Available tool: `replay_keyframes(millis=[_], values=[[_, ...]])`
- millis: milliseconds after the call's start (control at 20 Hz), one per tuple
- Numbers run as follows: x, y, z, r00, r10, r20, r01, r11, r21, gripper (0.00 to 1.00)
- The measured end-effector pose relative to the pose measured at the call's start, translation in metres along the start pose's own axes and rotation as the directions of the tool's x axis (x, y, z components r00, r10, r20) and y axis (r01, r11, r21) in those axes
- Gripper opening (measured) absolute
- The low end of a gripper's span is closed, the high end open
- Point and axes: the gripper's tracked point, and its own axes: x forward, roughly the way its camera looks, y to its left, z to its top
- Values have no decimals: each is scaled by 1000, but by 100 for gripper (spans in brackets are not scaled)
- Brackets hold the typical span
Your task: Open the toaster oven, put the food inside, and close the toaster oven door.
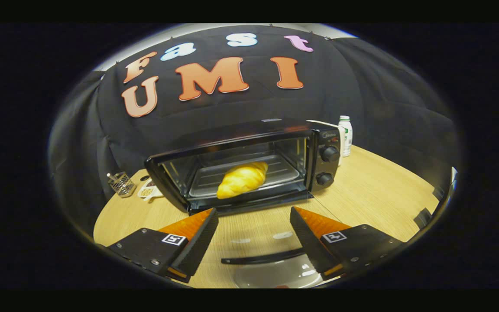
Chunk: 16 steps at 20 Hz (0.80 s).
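**Layout: oven open, food inside**

Toaster oven (pixel 249 162) stands on the table (pixel 375 190), backed by the booth wall. Its door (pixel 271 255) is folded down flat toward the gripper, with the handle lying between the fingers. Croissant (pixel 242 180) rests on the tray (pixel 275 175) inside the cavity, toward its front. Two knobs (pixel 330 154) sit on the oven's right panel, one above the other. Bottle (pixel 345 135) stands behind the oven's right rear corner. Wire basket (pixel 121 183) and a mug (pixel 149 190) lie left of the oven. Gripper (pixel 254 232) is spread wide, nothing held, just before the oven mouth.
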Motion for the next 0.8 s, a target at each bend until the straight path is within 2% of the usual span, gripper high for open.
replay_keyframes(millis=[450, 800], values=[[-26, -16, -77, 990, -19, -137, 11, 998, -59, 99], [-21, -22, -111, 975, -29, -220, -1, 991, -134, 99]])
